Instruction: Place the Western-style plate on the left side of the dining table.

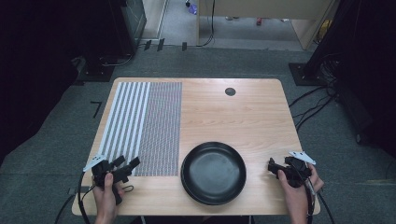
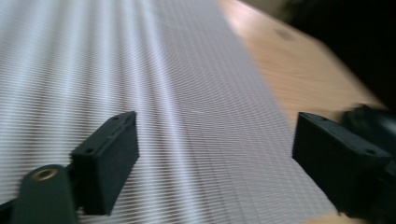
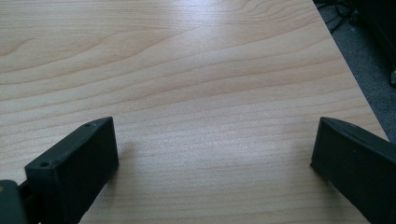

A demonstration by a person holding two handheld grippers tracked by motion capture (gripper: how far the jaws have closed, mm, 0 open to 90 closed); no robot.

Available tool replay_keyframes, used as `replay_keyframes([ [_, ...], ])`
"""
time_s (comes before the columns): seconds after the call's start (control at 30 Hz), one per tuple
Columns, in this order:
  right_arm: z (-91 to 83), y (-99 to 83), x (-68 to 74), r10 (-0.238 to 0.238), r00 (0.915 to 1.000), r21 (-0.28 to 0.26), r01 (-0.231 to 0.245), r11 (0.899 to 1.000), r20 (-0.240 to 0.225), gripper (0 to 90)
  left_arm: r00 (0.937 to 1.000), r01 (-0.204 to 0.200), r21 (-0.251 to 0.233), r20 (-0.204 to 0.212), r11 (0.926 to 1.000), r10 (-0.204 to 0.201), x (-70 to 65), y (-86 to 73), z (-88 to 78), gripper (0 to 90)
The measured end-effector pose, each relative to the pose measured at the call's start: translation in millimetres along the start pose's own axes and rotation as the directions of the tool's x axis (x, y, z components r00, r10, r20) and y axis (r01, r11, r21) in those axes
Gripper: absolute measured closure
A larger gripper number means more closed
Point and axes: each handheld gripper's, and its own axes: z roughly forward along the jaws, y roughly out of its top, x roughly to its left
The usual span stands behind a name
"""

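Here both grippers are at rest with nothing taken up. The left gripper has its jaws spread wide over the patterned mat; the right gripper gapes over bare table. The black plate lies between them. Next, I judge, one must reach inward to its rim.

Your right gripper has its black fingers spread wide over bare, light wooden desk, grey carpet past its edge
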Motion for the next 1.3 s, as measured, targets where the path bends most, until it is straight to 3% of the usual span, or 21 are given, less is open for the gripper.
replay_keyframes([
  [0.03,0.0,0.0,0.0,0.0,1.0,0.0,0.0,1.0,0.0,0.0,0.9943,-0.034,0.001,-0.101,0.9994,0.034,-0.5,0.8,-3.8,13.9],
  [0.07,0.0,0.0,0.0,0.0,1.0,0.0,0.0,1.0,0.0,0.0,0.9795,-0.054,0.003,-0.194,0.9985,0.054,-0.2,1.1,-7.0,13.9],
  [0.1,0.0,0.0,0.0,0.0,1.0,0.0,0.0,1.0,0.0,0.0,0.9636,-0.065,0.004,-0.26,0.9979,0.064,1.9,1.4,-9.8,13.9],
  [0.17,0.0,0.0,0.0,0.001,1.0,0.0,-0.001,1.0,0.0,0.0,0.9309,-0.08,-0.013,-0.358,0.9967,0.07,6.5,2.3,-16.3,14.0],
  [0.2,0.0,0.0,0.0,0.001,1.0,0.0,-0.001,1.0,0.0,0.0,0.9309,-0.08,-0.013,-0.358,0.9967,0.07,6.5,2.3,-16.3,14.0],
  [0.23,-0.3,-0.3,-0.1,0.0,1.0,0.0,0.0,1.0,0.001,0.0,0.9252,-0.065,-0.05,-0.377,0.9966,0.042,8.9,4.5,-24.7,14.0],
  [0.37,-0.9,-0.9,0.8,0.005,1.0,0.001,-0.005,1.0,0.006,0.0,0.9435,-0.068,-0.059,-0.328,0.9959,0.045,3.8,4.8,-32.3,13.9],
  [0.5,-1.7,-1.7,3.2,0.021,0.9995,0.0,-0.021,1.0,0.021,0.0,0.9472,-0.086,-0.03,-0.312,0.9959,0.073,-1.0,4.1,-28.9,13.9],
  [0.53,-1.7,-1.7,3.3,0.022,0.9995,0.0,-0.022,1.0,0.022,0.0,0.9531,-0.087,-0.024,-0.293,0.9959,0.076,-3.5,4.5,-27.6,13.9],
  [0.6,-1.6,-1.7,3.3,0.023,0.9995,0.001,-0.023,1.0,0.023,0.0,0.9579,-0.092,-0.019,-0.275,0.9956,0.083,-6.4,5.2,-26.1,13.9],
  [0.8,-1.6,-1.7,3.3,0.023,0.9995,0.0,-0.023,1.0,0.023,0.0,0.9592,-0.118,-0.01,-0.26,0.9929,0.112,-15.7,5.2,-22.8,13.8],
  [0.87,-1.6,-1.7,3.2,0.023,0.9995,0.0,-0.023,1.0,0.023,0.0,0.9474,-0.144,-0.012,-0.291,0.9896,0.134,-24.1,8.7,-22.3,13.7],
  [0.93,-1.3,-1.4,3.2,0.022,0.9995,0.001,-0.022,1.0,0.021,0.0,0.9441,-0.147,-0.019,-0.301,0.9889,0.135,-27.0,13.1,-21.4,13.8],
  [1.07,0.1,0.1,3.8,0.015,0.9998,0.002,-0.015,1.0,0.014,0.0,0.9438,-0.133,-0.043,-0.311,0.9902,0.113,-36.6,29.9,-17.8,13.8],
  [1.2,0.0,-0.1,3.2,0.01,0.9999,0.001,-0.01,1.0,0.008,0.0,0.9503,-0.178,-0.076,-0.272,0.981,0.152,-52.3,45.0,-17.2,13.4],
  [1.3,-1.0,-0.9,1.0,-0.001,1.0,-0.001,0.001,1.0,-0.01,0.0,0.9616,-0.185,-0.084,-0.221,0.9791,0.163,-59.4,47.8,-14.5,13.5],
])
